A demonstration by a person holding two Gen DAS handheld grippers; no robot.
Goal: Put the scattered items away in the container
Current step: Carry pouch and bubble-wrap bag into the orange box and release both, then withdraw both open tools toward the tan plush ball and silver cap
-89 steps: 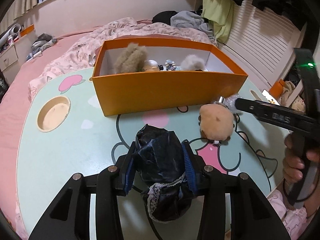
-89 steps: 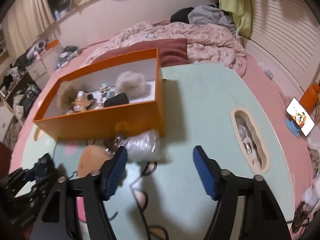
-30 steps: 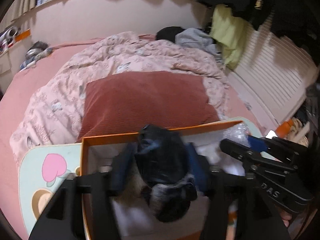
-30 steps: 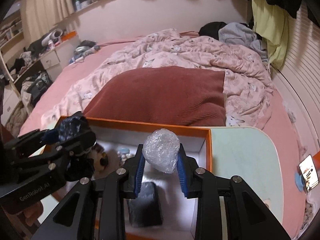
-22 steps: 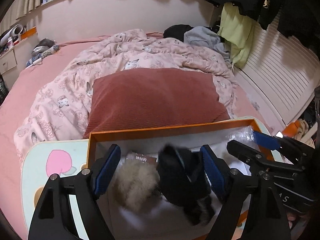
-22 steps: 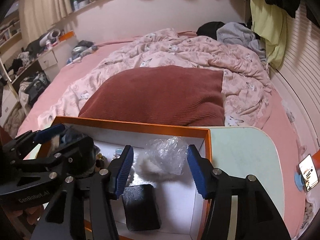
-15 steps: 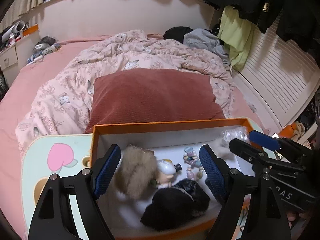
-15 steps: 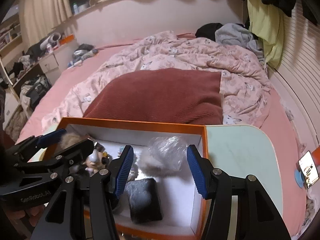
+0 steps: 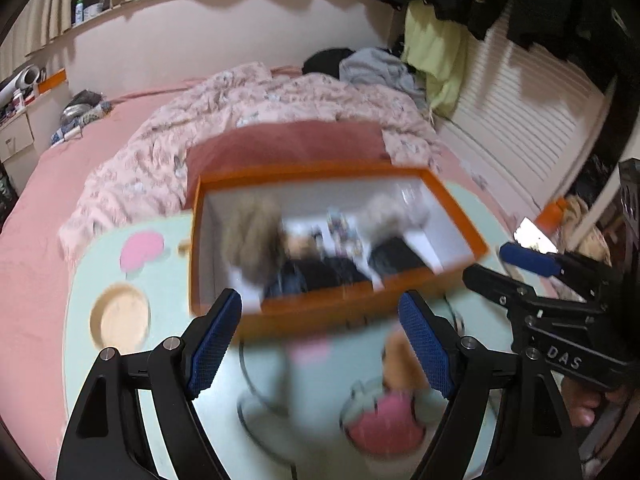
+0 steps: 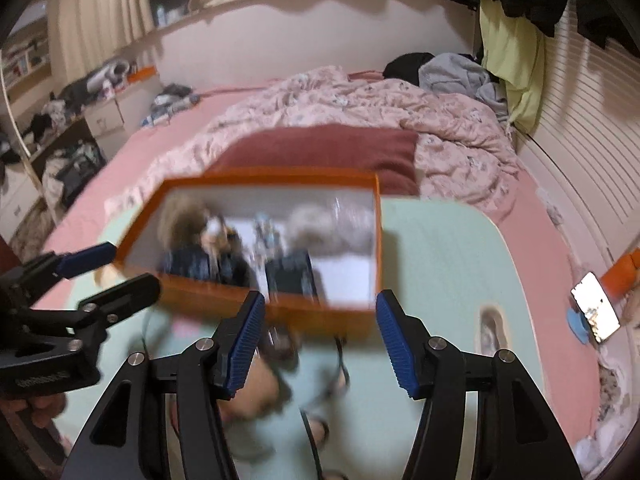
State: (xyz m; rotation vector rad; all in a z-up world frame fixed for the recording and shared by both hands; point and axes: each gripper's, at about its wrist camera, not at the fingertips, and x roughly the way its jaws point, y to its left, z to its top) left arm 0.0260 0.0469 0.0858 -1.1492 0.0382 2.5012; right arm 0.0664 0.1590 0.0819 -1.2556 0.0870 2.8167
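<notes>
A: What is shown of the two tools?

B: The left gripper (image 9: pixel 320 340) is seen with its jaws spread wide and nothing between them. The right gripper (image 10: pixel 318 342) is likewise released and empty. Both are held above the near part of the table (image 10: pixel 440 248), just in front of the orange box (image 9: pixel 340 316).

A: Where is the thing left to be tidied?

B: A tan plush toy (image 9: pixel 404 360) is seen lying on the table outside the box, close to the box's near wall and toward the table's near right corner in the left wrist view. In the right wrist view it appears as a blurred tan patch (image 10: pixel 256 384) under the left finger of the right gripper. Inside the box, a dark bundle (image 9: pixel 316 276), a fluffy beige item (image 9: pixel 248 236) and a black flat item (image 10: pixel 292 276) can be made out; the rest is too smeared to be named.

A: How is the plush expected to handle?

B: It is judged to be light, soft and easily squashed, with little risk of breakage. A grip across its rounded middle is advised, the pads being closed until the stuffing gives slightly. Its fur may be somewhat slippery, so a shallow pinch at an edge is best avoided. Whether a metal clip is attached cannot be told from these blurred views.

A: And how far along is the task?

B: It is judged nearly finished, since only this toy is seen outside.
</notes>
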